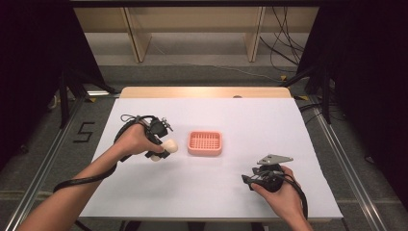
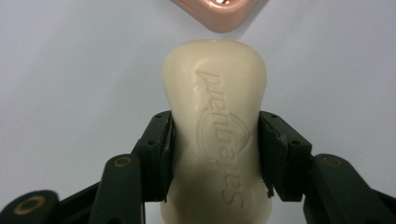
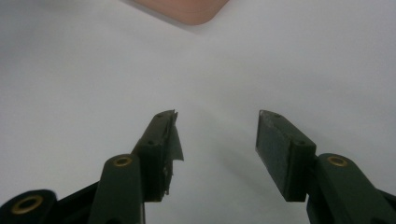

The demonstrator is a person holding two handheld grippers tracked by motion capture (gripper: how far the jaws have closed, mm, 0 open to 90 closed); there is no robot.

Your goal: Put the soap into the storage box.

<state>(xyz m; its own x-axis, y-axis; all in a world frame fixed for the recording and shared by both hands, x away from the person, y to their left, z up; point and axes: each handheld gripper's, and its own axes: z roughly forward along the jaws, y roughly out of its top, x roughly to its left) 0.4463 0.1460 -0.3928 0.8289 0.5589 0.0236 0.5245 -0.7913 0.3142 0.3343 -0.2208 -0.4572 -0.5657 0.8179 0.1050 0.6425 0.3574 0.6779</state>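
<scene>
A cream bar of soap [image 2: 215, 135] with raised lettering sits clamped between the jaws of my left gripper [image 2: 215, 154]. In the high view the soap [image 1: 168, 147] pokes out of the left gripper [image 1: 161, 150] just left of a pink soap dish [image 1: 205, 143] with a slotted floor. A corner of the dish [image 2: 219, 14] lies just beyond the soap's far end. My right gripper [image 3: 217, 140] is open over bare white table, with a dish corner [image 3: 187, 8] far ahead. In the high view the right gripper [image 1: 250, 180] rests near the front right.
A white sheet [image 1: 269, 120] covers the table, and a strip of wood [image 1: 207, 92] shows along its far edge. Cables trail from both grippers. Dark floor, metal rails and wooden furniture legs surround the table.
</scene>
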